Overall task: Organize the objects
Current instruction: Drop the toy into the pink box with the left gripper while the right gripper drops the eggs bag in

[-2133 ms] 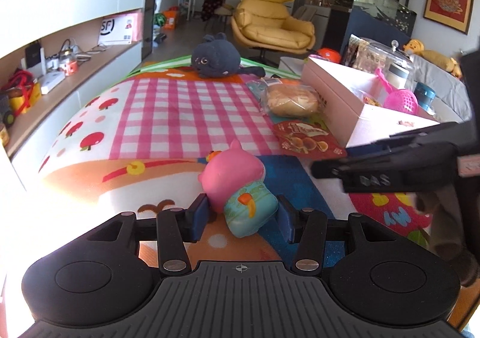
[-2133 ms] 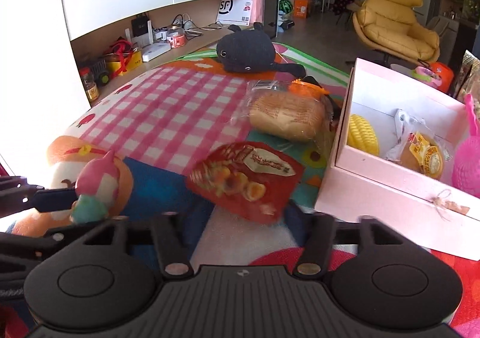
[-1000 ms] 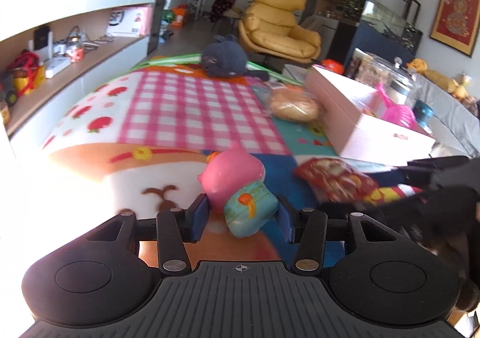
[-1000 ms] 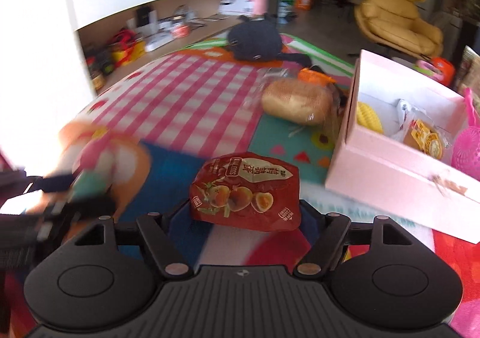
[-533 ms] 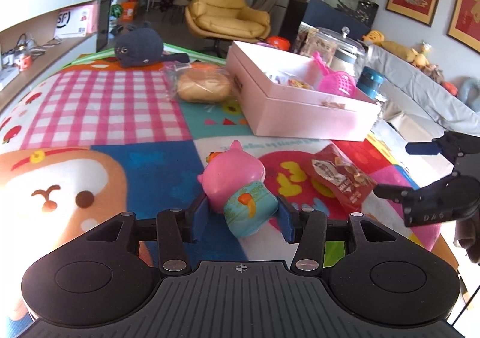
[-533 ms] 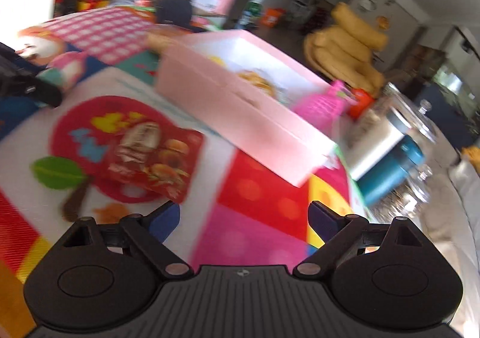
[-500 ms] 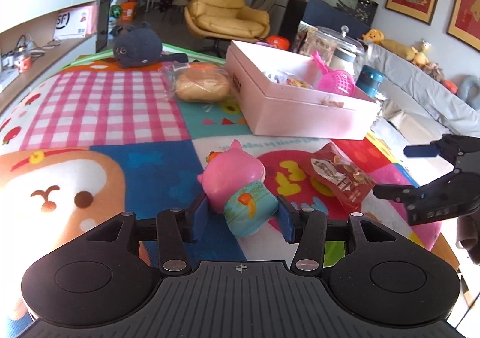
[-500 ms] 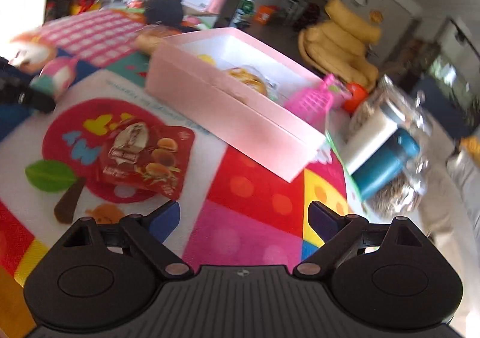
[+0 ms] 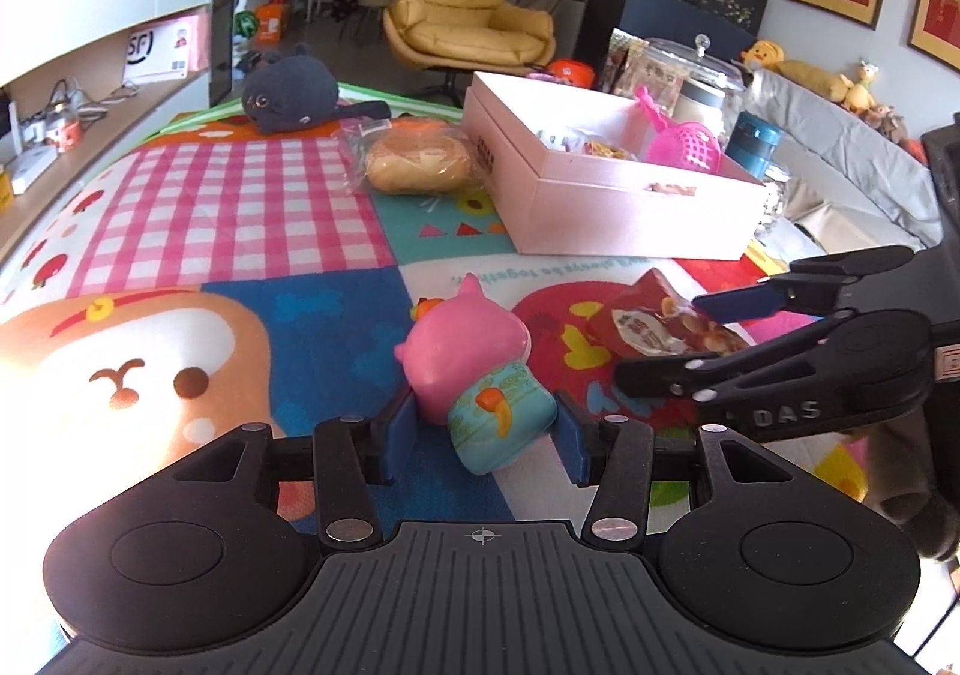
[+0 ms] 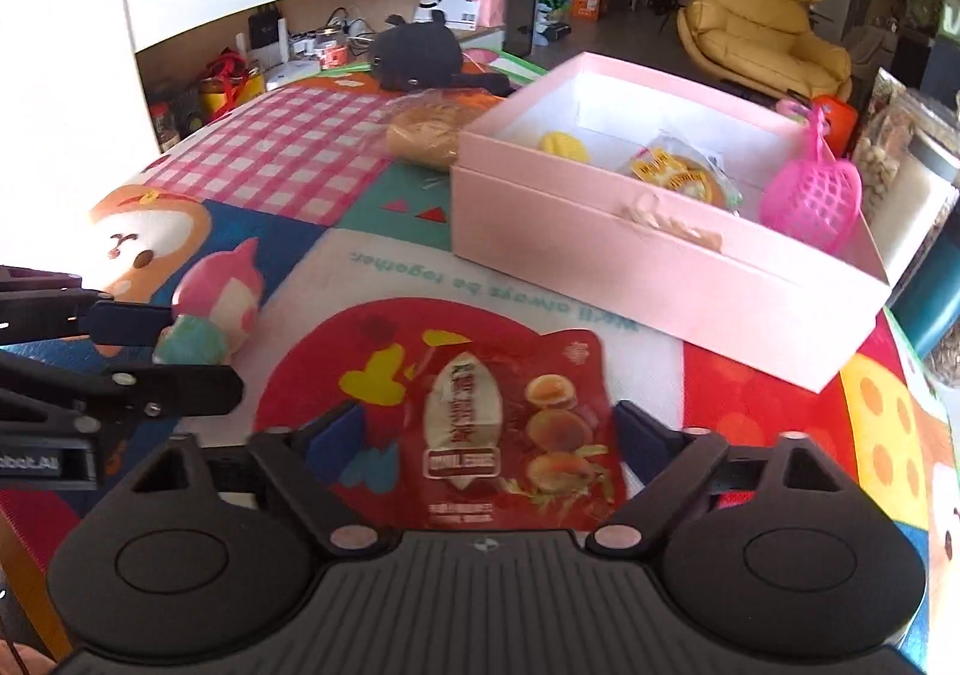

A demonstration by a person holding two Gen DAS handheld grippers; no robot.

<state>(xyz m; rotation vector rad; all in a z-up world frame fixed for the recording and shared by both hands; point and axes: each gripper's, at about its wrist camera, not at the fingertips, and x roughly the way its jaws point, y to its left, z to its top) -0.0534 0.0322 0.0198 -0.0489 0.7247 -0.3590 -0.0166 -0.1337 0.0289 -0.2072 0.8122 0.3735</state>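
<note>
Left fingers (image 9: 398, 431) pinching pink toy (image 9: 474, 375), apparently clamped

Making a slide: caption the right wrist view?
Right gripper open around a red snack bag on the play mat, pink box ahead.

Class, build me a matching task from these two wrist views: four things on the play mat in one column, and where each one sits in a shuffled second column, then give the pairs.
Things
1. pink squishy toy
2. red snack packet
3. bagged bread
4. pink scoop

Places
A. inside the pink box
B. flat on the mat, between the open right claw fingers
C. on the mat against the box's far side
D. clamped in the left claw

Pairs: 1-D, 2-B, 3-C, 4-A
</note>
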